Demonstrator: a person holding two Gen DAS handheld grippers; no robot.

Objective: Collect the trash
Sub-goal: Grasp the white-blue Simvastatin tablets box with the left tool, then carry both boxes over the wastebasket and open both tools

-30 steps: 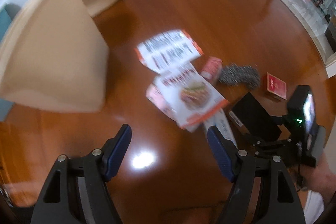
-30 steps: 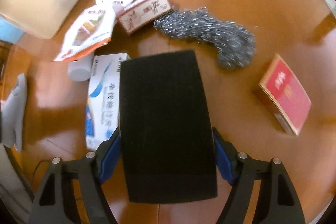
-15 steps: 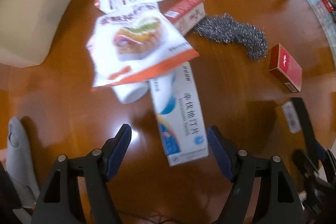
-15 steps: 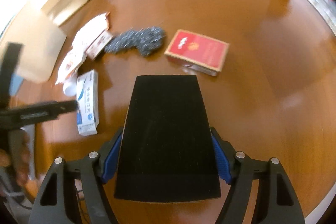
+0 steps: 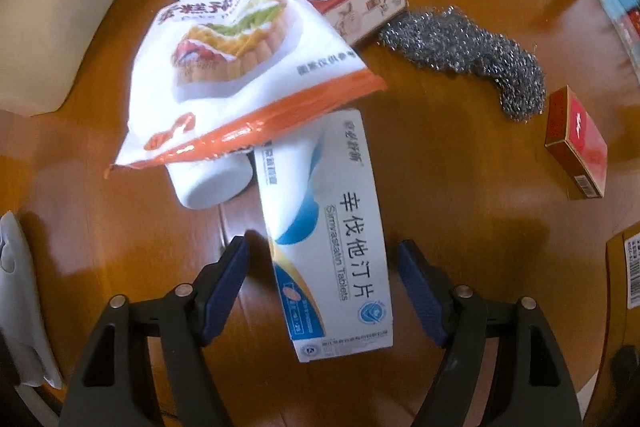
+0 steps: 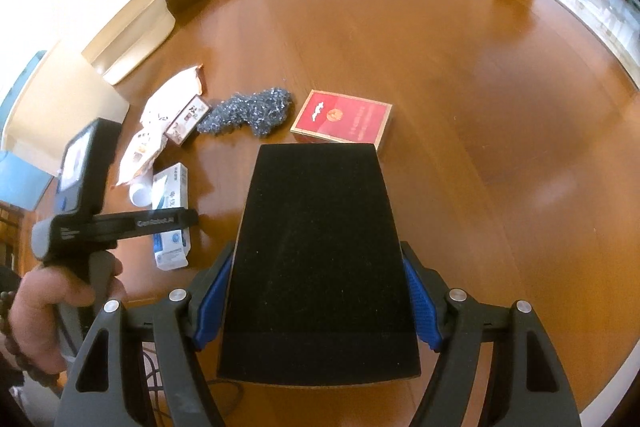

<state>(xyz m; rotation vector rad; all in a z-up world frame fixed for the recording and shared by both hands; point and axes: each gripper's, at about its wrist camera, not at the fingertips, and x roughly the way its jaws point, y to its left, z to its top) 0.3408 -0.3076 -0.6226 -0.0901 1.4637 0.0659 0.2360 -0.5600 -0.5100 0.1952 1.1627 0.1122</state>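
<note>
Right, left tongs (image 5: 322, 287) are spread wide and straddle the near end of the white tablet box (image 5: 326, 239), pads either side but not touching it. The box lies flat on the wooden floor (image 5: 460, 155), its far end tucked under the orange-and-white snack bag (image 5: 240, 75), with a white bottle (image 5: 208, 183) just beside it on the left. Right tongs (image 6: 318, 307) are clamped on a black box (image 6: 320, 267), held clear of the floor. Step in hand looks like the grab on the tablet box. I'd drop lower so the pads meet the long side walls square, centre the box between them, then close; it's light card, so gentle squeeze or it caves. Draw it back and out from under the bag before lifting, else bag and bottle get dragged. Steel scourer (image 5: 468, 55), red carton (image 5: 578, 143) and the red-white box (image 5: 362, 3) sit well apart, no interference.
</note>
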